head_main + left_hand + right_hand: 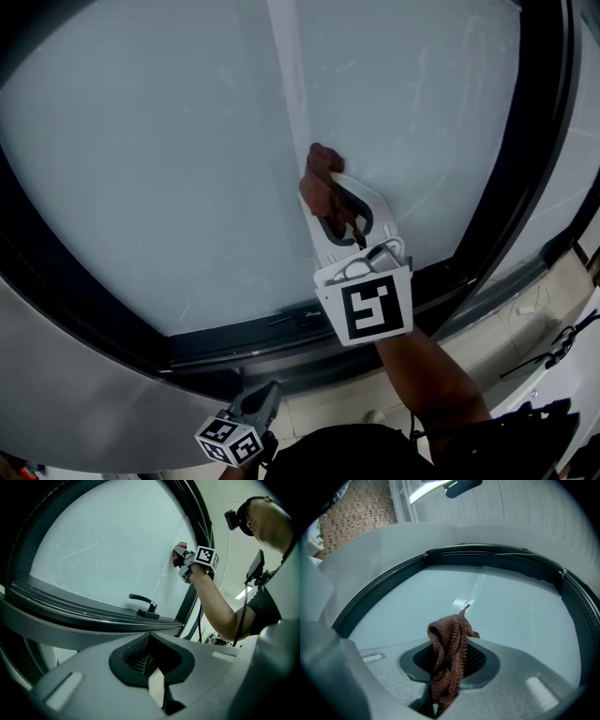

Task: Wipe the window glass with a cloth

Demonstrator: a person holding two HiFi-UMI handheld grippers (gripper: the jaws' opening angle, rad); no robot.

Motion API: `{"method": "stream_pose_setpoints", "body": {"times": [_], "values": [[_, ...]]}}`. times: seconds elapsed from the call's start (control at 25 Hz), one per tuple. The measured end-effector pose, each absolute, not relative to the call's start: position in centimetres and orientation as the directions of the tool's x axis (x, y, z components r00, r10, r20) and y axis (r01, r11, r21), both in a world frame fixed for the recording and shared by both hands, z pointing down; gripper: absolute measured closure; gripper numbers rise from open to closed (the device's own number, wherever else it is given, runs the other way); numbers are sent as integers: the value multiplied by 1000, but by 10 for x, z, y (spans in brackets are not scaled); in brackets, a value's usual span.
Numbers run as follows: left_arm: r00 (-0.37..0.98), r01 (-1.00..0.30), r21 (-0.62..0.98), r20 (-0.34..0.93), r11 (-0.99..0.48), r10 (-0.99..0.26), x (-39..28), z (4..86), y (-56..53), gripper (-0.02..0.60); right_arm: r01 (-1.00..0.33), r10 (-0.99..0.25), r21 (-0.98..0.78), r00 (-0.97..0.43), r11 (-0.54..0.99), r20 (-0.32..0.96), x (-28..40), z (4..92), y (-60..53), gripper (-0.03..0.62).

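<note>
We are pinching the brown cloth (449, 660) in the right gripper (440, 698); its jaws are clamping down on the lower folds, and the bunched top is standing free toward the window glass (511, 616). In the head view that bunch seems to be touching the pane low and near the middle, beside a pale upright strip. The left gripper (159, 686) is hanging below the dark frame (234, 337), well apart from the work, its jaws drawn together on nothing.

To wipe well, we are judging that only fabric should be meeting the glass; the white jaw tips are sitting close behind the wad, so we are wanting a slight tilt that leads with cloth. The wad is small against so wide a pane, so overlapping passes are looking wise; faint streaks are showing on the glass. Near the bottom rail the window handle (143, 603) is jutting out, so we are planning strokes that steer round it.
</note>
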State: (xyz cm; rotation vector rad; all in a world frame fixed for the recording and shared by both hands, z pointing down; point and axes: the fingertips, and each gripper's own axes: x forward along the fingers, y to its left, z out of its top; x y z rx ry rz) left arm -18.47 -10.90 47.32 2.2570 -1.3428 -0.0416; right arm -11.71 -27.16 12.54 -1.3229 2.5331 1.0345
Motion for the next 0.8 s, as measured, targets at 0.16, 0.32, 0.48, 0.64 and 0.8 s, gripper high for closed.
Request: {"method": "stream_pose_setpoints", "body": {"times": [0.16, 0.32, 0.48, 0.64, 0.8], "values": [[511, -814, 439, 231, -380, -828, -186, 468, -109, 565, -766, -678, 491, -620, 415, -395, -119, 124, -271, 513], [522, -804, 445, 211, -395, -826, -187, 472, -108, 565, -778, -669, 432, -620, 456, -411, -119, 122, -271, 512], [526, -802, 446, 215, -397, -823, -189, 468, -103, 565, -778, -672, 455, -615, 434, -412, -120, 124, -271, 513], [529, -799, 447, 207, -401, -823, -197, 472, -98, 565, -783, -664, 424, -616, 455, -425, -119, 124, -272, 513], [525, -802, 444, 202, -400, -827, -205, 470, -92, 565, -789, -675, 414, -608, 454, -418, -118, 126, -272, 513]]}}
